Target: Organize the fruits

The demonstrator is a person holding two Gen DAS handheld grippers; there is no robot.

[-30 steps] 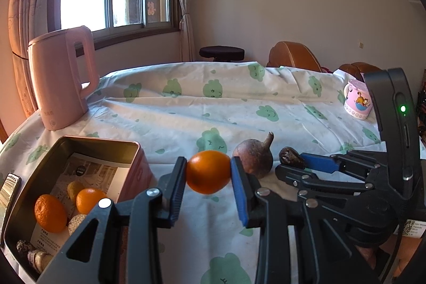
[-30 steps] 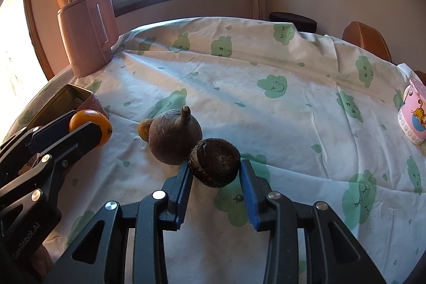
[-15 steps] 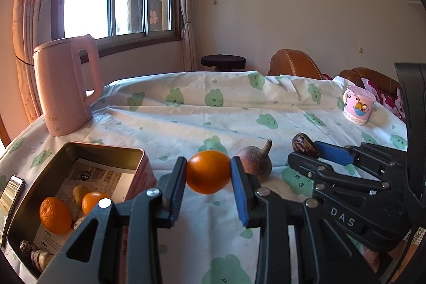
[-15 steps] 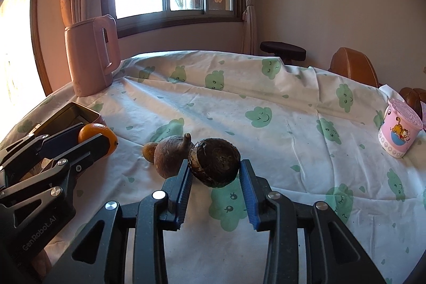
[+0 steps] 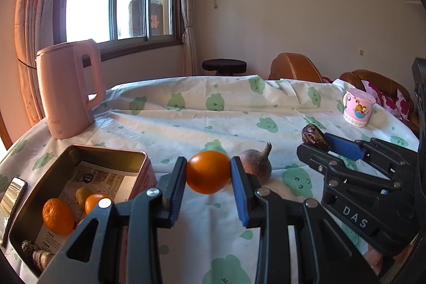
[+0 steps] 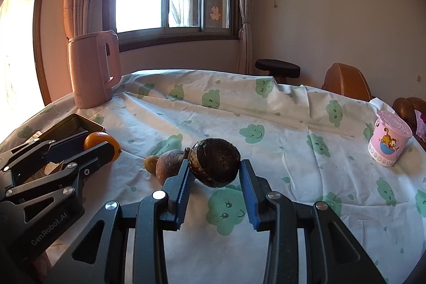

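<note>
With the left gripper (image 5: 208,172) clamped on the orange (image 5: 208,171) and the right gripper (image 6: 215,167) on a dark brown fruit (image 6: 214,162), lower each gently into the tin (image 5: 80,151), then release.

The tablecloth (image 5: 186,124) was white with a green smiling-cloud pattern. The electric kettle (image 5: 66,87) was pale pink. The mug (image 6: 388,141) was pink with a cartoon cat. The tin box (image 5: 87,153) was gold inside. The gripped orange (image 5: 208,171) was bright orange; the water chestnut (image 6: 214,163) dark brown.
</note>
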